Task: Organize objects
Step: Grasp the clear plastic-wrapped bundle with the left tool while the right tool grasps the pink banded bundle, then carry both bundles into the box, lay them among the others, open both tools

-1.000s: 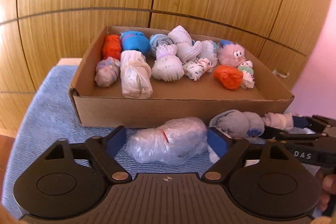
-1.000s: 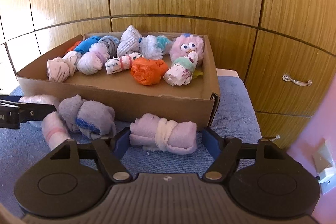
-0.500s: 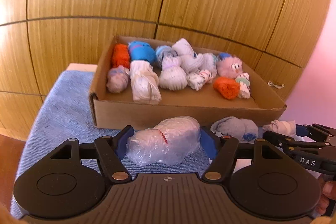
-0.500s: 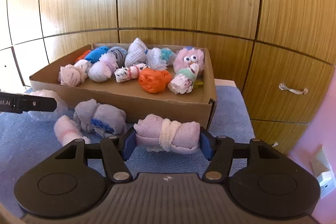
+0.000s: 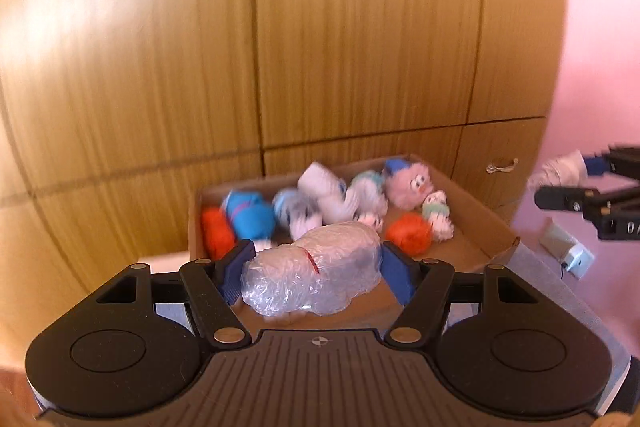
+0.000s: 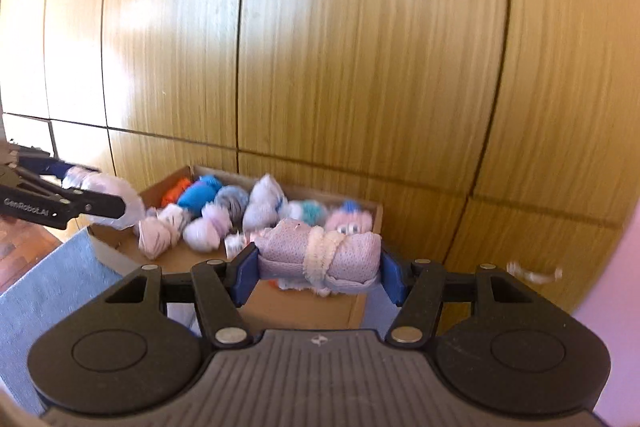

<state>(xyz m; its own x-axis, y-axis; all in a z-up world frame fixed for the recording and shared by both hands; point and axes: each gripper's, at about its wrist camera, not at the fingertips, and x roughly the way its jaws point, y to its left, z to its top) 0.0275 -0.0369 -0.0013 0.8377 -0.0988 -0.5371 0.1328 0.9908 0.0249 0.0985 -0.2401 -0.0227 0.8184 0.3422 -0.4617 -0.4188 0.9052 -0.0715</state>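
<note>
Left gripper (image 5: 314, 273) clamps plastic-wrapped bundle (image 5: 312, 277), right gripper (image 6: 318, 267) clamps lilac sock roll (image 6: 320, 255); both loads held in the air in front of the cardboard box (image 5: 486, 223) of rolled socks.

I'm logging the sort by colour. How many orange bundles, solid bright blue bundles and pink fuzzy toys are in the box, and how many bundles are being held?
Orange bundles: 2
Bright blue bundle: 1
Pink fuzzy toy: 1
Held, plastic-wrapped bundle: 1
Held, lilac roll: 1
Total: 6
</note>
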